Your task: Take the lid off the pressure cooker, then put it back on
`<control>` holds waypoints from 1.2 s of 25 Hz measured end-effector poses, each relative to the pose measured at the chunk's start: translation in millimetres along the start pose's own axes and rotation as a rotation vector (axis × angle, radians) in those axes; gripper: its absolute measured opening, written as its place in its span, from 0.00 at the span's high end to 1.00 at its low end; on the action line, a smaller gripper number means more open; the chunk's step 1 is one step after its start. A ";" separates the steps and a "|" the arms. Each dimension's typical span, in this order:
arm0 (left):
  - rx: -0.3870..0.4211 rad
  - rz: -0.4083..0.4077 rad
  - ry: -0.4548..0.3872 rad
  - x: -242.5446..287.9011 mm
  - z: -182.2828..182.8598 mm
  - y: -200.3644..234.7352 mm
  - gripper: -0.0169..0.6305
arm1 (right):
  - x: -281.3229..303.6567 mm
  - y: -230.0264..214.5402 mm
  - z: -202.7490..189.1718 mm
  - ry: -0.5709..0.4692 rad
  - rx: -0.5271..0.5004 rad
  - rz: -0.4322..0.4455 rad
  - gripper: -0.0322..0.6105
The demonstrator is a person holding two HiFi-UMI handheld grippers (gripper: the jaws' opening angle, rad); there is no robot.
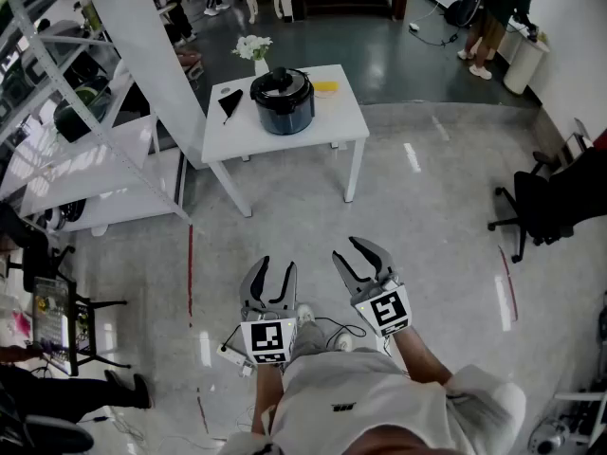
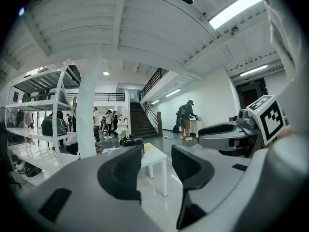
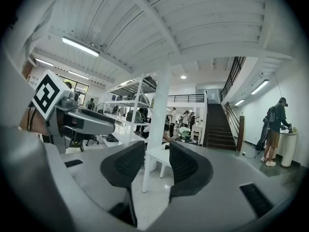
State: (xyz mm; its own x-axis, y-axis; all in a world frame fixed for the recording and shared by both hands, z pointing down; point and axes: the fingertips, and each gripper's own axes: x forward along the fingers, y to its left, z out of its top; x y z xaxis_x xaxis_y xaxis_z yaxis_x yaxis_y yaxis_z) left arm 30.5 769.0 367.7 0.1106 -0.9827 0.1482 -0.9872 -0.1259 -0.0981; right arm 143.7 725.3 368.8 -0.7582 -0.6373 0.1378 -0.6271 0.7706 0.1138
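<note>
- Well ahead of me, the pressure cooker [image 1: 283, 100] stood on the white desk [image 1: 332, 121], its lid [image 1: 282, 83] on.
- I held both grippers low, side by side, roughly level.
- My left gripper [image 1: 275, 271] had its fingers narrowly apart, my right gripper [image 1: 358, 251] wider; both pinched nothing.
</note>
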 end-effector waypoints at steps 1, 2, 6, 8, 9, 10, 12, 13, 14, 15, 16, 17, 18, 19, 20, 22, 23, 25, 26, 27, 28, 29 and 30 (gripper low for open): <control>0.000 0.002 -0.002 0.6 -0.4 -3.2 0.65 | -1.7 -2.8 -3.0 -0.001 -0.001 0.002 0.73; 0.000 0.003 -0.003 1.7 -0.3 -5.9 0.65 | -2.7 -5.6 -6.0 -0.005 -0.003 0.004 0.73; 0.006 0.001 -0.005 16.3 0.9 -7.6 0.65 | 4.2 -14.2 -14.8 -0.006 0.017 0.025 0.73; 0.013 -0.003 -0.002 30.5 -1.0 -4.7 0.65 | 15.6 -19.9 -16.9 -0.003 0.035 0.035 0.73; 0.012 -0.007 -0.002 39.0 -2.3 -2.1 0.65 | 23.6 -23.7 -18.4 -0.005 0.035 0.040 0.73; 0.009 -0.009 -0.003 47.7 -3.6 1.3 0.65 | 31.9 -27.3 -19.1 -0.001 0.038 0.042 0.73; 0.003 -0.011 -0.004 65.1 -5.5 11.0 0.66 | 49.5 -34.8 -19.0 0.013 0.047 0.040 0.73; 0.001 -0.012 -0.005 73.8 -5.6 16.7 0.66 | 58.8 -38.9 -18.4 0.015 0.050 0.038 0.73; 0.000 -0.013 -0.007 82.6 -5.2 22.7 0.66 | 68.5 -43.1 -17.5 0.016 0.052 0.037 0.73; -0.002 -0.016 -0.008 91.3 -4.5 29.1 0.66 | 78.6 -47.3 -16.3 0.017 0.053 0.036 0.73; -0.003 -0.019 -0.008 99.9 -4.2 36.1 0.66 | 89.2 -51.1 -15.2 0.019 0.052 0.034 0.73; -0.003 -0.023 -0.006 108.1 -4.3 44.0 0.66 | 100.0 -54.4 -14.3 0.022 0.051 0.030 0.73; -0.003 -0.027 -0.002 116.1 -5.0 52.3 0.67 | 110.8 -57.4 -13.7 0.025 0.049 0.025 0.73; -0.003 -0.030 0.003 123.9 -5.9 61.0 0.67 | 121.3 -60.6 -13.5 0.029 0.047 0.018 0.73; -0.004 -0.033 0.006 131.8 -6.8 70.0 0.67 | 131.7 -64.0 -13.5 0.032 0.047 0.011 0.73; -0.006 -0.040 0.010 148.5 -8.2 87.6 0.67 | 152.3 -71.4 -13.7 0.040 0.050 -0.003 0.73; -0.007 -0.046 0.011 156.8 -8.6 95.7 0.67 | 162.2 -74.6 -13.6 0.045 0.050 -0.009 0.73; -0.009 -0.061 0.011 171.8 -8.7 109.9 0.67 | 180.6 -79.9 -13.4 0.050 0.040 -0.023 0.73; -0.009 -0.070 0.011 178.4 -8.4 116.1 0.67 | 188.9 -82.3 -13.9 0.046 0.029 -0.030 0.73; -0.009 -0.079 0.010 184.6 -7.9 121.8 0.67 | 196.4 -84.6 -14.9 0.041 0.018 -0.035 0.73; -0.008 -0.088 0.009 190.5 -7.1 126.9 0.67 | 202.5 -86.3 -16.5 0.045 0.013 -0.040 0.73; -0.007 -0.098 0.007 196.3 -6.2 131.4 0.67 | 207.7 -87.4 -18.4 0.058 0.015 -0.045 0.73; -0.004 -0.107 0.004 202.2 -5.1 135.4 0.67 | 213.0 -88.8 -19.0 0.068 0.018 -0.050 0.73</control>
State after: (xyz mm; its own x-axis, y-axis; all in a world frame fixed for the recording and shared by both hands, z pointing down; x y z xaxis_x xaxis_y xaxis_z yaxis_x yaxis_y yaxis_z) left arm -81.4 553.9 389.4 0.2149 -0.9631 0.1618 -0.9702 -0.2295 -0.0777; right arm 41.3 521.1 406.7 -0.7121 -0.6733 0.1987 -0.6676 0.7371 0.1050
